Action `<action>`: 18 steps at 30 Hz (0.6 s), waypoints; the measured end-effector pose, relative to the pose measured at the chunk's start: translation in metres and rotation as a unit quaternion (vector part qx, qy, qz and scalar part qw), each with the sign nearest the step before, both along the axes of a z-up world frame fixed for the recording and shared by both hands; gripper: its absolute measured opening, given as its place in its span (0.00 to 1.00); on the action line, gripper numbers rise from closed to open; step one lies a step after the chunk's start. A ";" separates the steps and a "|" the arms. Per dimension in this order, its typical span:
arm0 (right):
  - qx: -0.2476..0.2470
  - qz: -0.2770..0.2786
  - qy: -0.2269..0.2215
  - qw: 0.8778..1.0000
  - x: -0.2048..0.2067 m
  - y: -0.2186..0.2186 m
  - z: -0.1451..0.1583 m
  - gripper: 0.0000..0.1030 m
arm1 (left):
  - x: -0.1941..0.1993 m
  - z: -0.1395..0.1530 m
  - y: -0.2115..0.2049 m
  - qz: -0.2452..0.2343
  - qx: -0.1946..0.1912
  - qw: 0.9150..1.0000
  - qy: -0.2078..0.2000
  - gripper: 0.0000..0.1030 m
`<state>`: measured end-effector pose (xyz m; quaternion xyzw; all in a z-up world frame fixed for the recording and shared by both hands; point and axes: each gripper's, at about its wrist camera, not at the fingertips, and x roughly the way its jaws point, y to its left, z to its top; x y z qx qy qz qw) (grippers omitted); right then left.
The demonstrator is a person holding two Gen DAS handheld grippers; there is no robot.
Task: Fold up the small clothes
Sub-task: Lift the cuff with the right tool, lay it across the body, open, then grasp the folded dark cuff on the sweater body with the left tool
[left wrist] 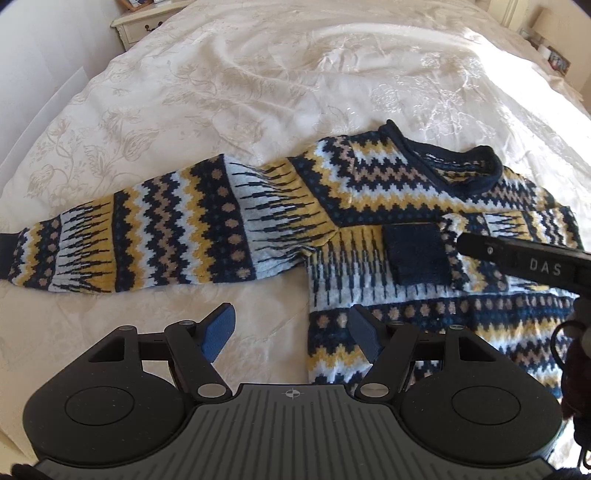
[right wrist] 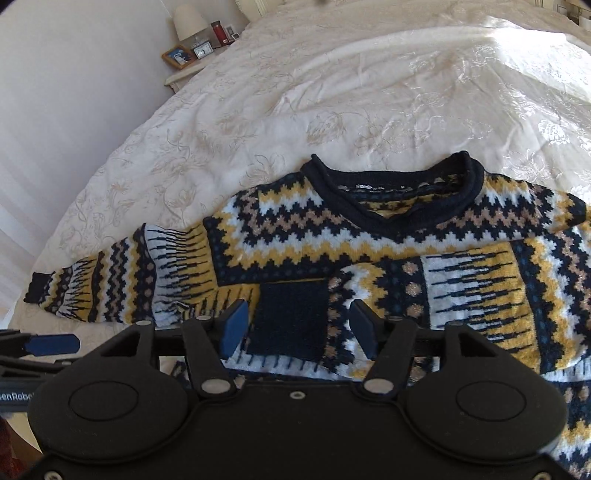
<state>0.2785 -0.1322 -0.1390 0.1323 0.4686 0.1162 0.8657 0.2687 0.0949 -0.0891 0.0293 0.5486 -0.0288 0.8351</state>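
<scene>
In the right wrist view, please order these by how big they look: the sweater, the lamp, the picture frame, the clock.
1. sweater, by far the largest, though also nearest the camera.
2. lamp, far away on the bedside table.
3. picture frame.
4. clock, only a little smaller than the frame.

Chunky knitted sweater (right wrist: 332, 236) on smooth embroidered bedspread (right wrist: 332, 92).

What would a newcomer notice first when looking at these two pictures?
The eye falls first on the patterned sweater in navy, yellow and white, lying flat on the cream bedspread. One sleeve is already folded across the chest, its navy cuff lying between the open fingers of the right gripper. The other sleeve stretches out to the side, beyond the open left gripper.
</scene>
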 end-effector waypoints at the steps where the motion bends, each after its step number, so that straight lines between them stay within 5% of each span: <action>1: -0.005 -0.002 0.005 1.000 -0.002 -0.004 -0.003 0.68 | 0.003 -0.002 -0.005 -0.004 -0.003 1.000 0.000 0.65; 8: -0.027 -0.013 0.037 0.999 -0.023 -0.037 -0.024 0.83 | 0.023 -0.026 -0.050 -0.044 -0.009 0.999 0.000 0.65; 18: -0.045 -0.020 0.076 0.996 -0.044 -0.073 -0.049 0.85 | 0.047 -0.066 -0.091 -0.061 -0.017 0.998 0.011 0.65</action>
